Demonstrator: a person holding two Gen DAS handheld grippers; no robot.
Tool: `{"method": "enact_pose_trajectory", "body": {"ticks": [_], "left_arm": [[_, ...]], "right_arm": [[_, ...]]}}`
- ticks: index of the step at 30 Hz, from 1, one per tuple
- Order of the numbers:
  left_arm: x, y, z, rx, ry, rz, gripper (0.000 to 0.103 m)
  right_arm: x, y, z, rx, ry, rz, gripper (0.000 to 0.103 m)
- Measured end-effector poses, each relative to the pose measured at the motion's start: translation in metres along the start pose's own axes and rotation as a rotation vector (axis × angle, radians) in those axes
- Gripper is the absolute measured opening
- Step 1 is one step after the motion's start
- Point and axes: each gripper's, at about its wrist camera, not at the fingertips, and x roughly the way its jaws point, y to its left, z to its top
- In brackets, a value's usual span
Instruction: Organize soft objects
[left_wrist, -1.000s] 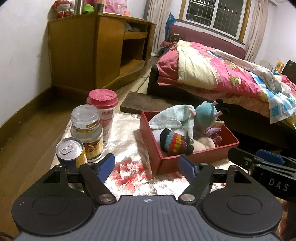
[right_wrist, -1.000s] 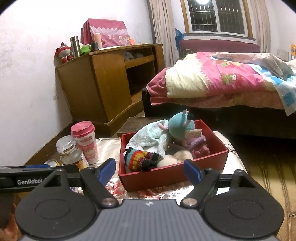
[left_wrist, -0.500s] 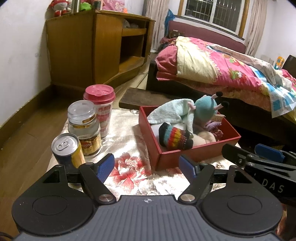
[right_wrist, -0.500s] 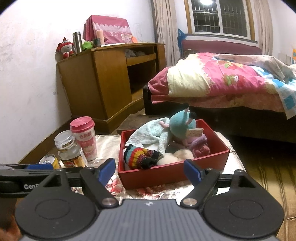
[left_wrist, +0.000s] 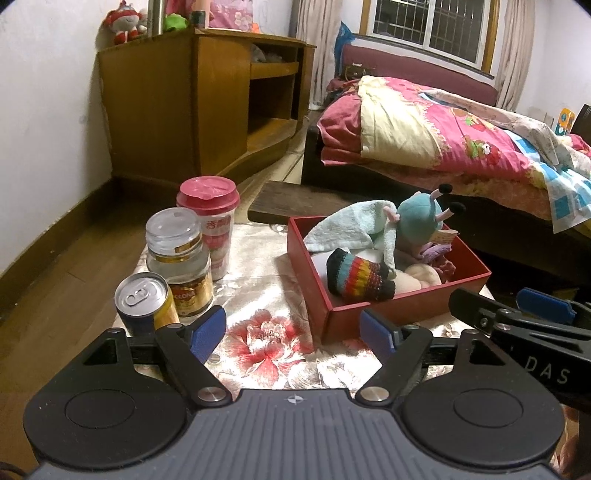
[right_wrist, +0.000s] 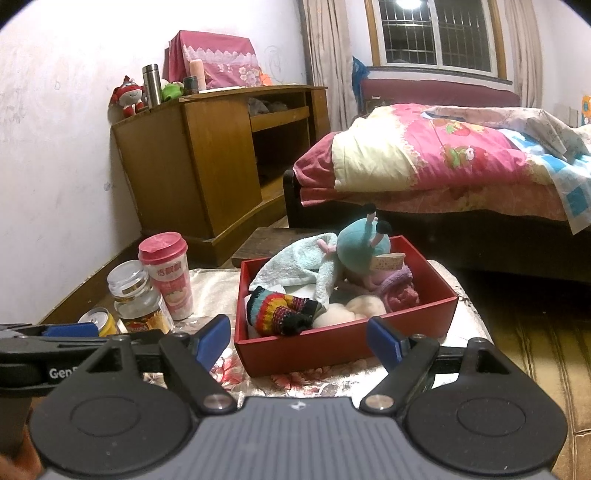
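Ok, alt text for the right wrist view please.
A red box of soft things, including a striped knit sock, teal plush snail and pale towel, sits on a floral cloth beyond the open right gripper. A jar, pink cup and can stand left.

Warm, dim indoor light; a ceiling lamp (right_wrist: 406, 3) flares white at the top edge of the right wrist view; glare whitens the glossy floral tablecloth (left_wrist: 258, 266) at centre; fisheye bending curves walls, corners vignette black; focus stays sharp.
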Motion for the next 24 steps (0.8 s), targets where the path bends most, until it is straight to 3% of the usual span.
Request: {"method": "enact_pose_trajectory", "body": {"ticks": [24], "left_arm": [[-0.0023,-0.0026,0.0000,0.013,-0.008,0.021,0.081]], "right_arm": [[0.0002,-0.0019,-0.0004,0.001,-0.004,-0.005,0.059]]}}
